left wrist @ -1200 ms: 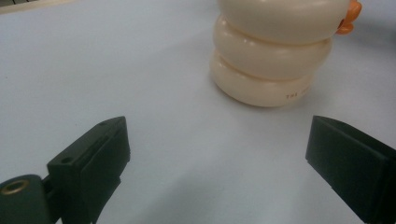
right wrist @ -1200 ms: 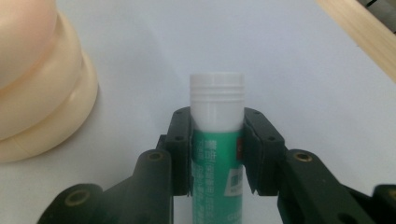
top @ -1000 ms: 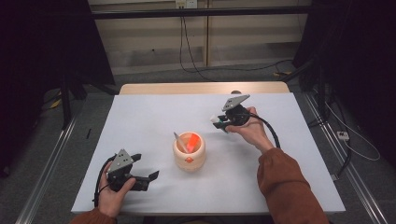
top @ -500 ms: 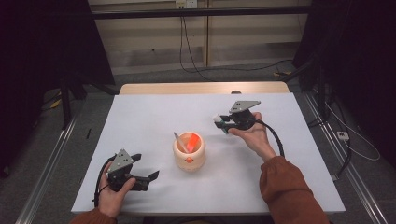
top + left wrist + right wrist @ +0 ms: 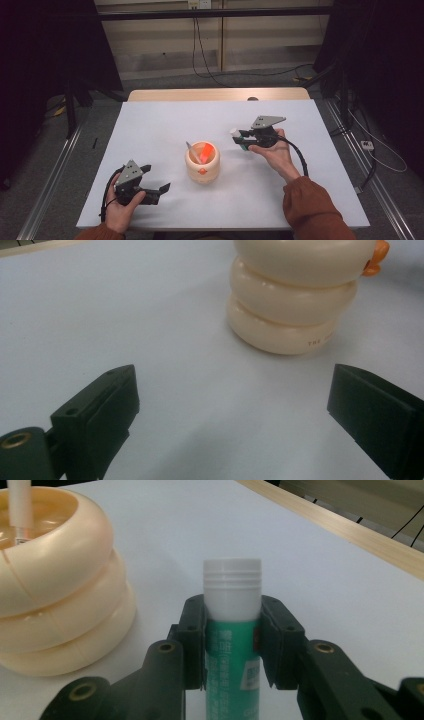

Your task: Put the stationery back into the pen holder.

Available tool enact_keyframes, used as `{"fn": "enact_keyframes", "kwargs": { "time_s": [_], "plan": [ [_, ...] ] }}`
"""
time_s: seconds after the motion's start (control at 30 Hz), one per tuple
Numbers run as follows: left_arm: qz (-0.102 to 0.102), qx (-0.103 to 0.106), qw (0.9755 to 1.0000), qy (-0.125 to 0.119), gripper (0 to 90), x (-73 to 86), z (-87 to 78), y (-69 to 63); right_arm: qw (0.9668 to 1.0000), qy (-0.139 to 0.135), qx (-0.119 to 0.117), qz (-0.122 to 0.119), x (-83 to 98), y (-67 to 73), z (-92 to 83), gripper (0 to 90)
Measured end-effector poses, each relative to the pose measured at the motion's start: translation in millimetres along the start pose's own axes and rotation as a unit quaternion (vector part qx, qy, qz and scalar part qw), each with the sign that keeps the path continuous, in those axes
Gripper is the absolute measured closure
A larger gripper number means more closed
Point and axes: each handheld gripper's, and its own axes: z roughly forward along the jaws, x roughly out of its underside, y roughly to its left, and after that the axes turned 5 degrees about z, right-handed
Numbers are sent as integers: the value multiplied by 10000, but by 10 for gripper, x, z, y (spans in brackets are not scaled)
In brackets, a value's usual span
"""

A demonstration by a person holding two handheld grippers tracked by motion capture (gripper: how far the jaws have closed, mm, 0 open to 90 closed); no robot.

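Currently: right gripper [image 5: 232, 645] clamped on green glue stick [image 5: 231, 630] near cream holder [image 5: 202, 161]; left gripper [image 5: 235, 415] agape, holding nothing.

White table [image 5: 150, 150], wood strip [image 5: 215, 94] at far edge; grey floor [image 5: 50, 165]; beige wall [image 5: 165, 35] behind, cables [image 5: 210, 55] hanging; dark sides.

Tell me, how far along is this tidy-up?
Done: the ringed cream holder already contains a white stick and something orange. In hand: the right gripper clamps a green glue stick beside the holder. Left: apparently dropping it in. The left gripper waits open.
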Motion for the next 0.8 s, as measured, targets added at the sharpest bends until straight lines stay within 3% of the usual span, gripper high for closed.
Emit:
{"fn": "enact_keyframes", "kwargs": {
  "time_s": [0.17,0.43,0.7,0.8],
  "plan": [
    [-48,-8,10000,-19,62,3,0,2,9999,-81,65,-3,28,40,-84,666],
    [-40,-10,10000,-25,62,3,1,0,9994,-337,-71,27,41,123,-201,666],
    [-58,-50,10000,-35,61,1,-8,3,9964,-843,-63,-7,-73,226,-328,666],
    [-60,-32,10000,-38,61,1,-6,2,9948,-1012,-97,92,-101,239,-358,666]
  ]
}}
